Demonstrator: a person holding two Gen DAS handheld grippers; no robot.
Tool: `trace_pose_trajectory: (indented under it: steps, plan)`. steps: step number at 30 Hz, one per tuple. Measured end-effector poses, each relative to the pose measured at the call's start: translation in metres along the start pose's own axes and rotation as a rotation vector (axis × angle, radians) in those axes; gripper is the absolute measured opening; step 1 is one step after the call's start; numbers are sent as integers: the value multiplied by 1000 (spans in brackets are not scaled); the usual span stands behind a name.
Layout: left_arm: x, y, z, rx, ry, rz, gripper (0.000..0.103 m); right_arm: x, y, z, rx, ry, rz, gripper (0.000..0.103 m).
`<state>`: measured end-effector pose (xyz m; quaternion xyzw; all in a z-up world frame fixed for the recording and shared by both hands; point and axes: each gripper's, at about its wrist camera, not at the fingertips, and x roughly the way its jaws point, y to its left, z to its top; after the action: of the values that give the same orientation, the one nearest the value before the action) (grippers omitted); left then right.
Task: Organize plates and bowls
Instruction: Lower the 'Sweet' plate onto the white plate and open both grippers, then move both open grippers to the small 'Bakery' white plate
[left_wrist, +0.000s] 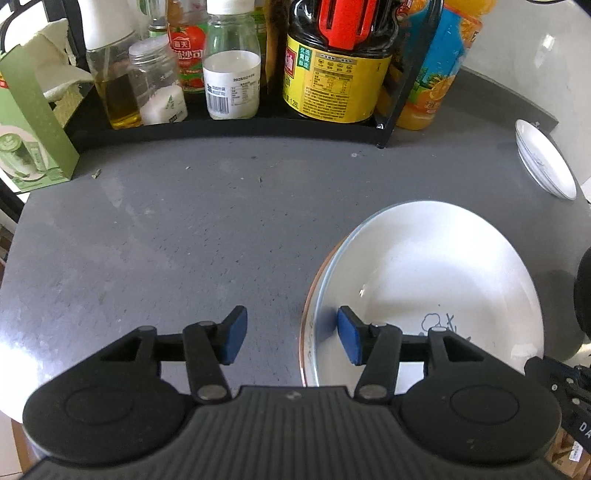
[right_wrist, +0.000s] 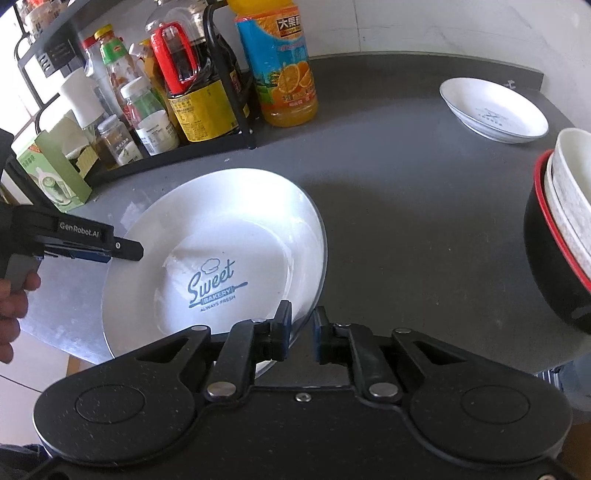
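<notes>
So the right tongs (right_wrist: 299, 332) sit narrowly parted around the big plate's (right_wrist: 221, 236) 5 o'clock rim, left tongs (left_wrist: 291, 338) wide at its 9 o'clock edge.

A dark grey desk (left_wrist: 192, 236) with a rounded edge stands against a white wall (right_wrist: 424, 26). At its back, a black wire rack (right_wrist: 236, 92) is crowded with sauce and oil bottles, and a tall orange juice bottle (right_wrist: 282, 66) stands just beside it. A green carton (left_wrist: 33, 122) sits at the rack's left end. Bright daylight glares off the desk's near left corner. Pale floor tiles (right_wrist: 33, 365) show below.
</notes>
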<state>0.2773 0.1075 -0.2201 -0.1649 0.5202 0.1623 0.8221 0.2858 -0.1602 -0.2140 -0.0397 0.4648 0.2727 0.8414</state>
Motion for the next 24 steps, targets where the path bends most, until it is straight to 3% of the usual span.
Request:
trace_pose_trajectory:
  steps: [4, 9, 17, 21, 24]
  plan:
    - [3, 2, 1, 1, 13, -12, 53, 4, 4, 3, -21, 13, -37, 22]
    - [-2, -12, 11, 95, -3, 37, 52, 9, 3, 11, 0, 38, -39, 22]
    - [-23, -44, 55, 164, -48, -42, 53, -17, -17, 37, 68, -44, -45, 27]
    - [-26, -65, 71, 210, -67, -79, 61, -34, -31, 48, 120, -108, -84, 48]
    - [-25, -82, 83, 246, -76, -98, 63, -47, -43, 56, 164, -153, -123, 49]
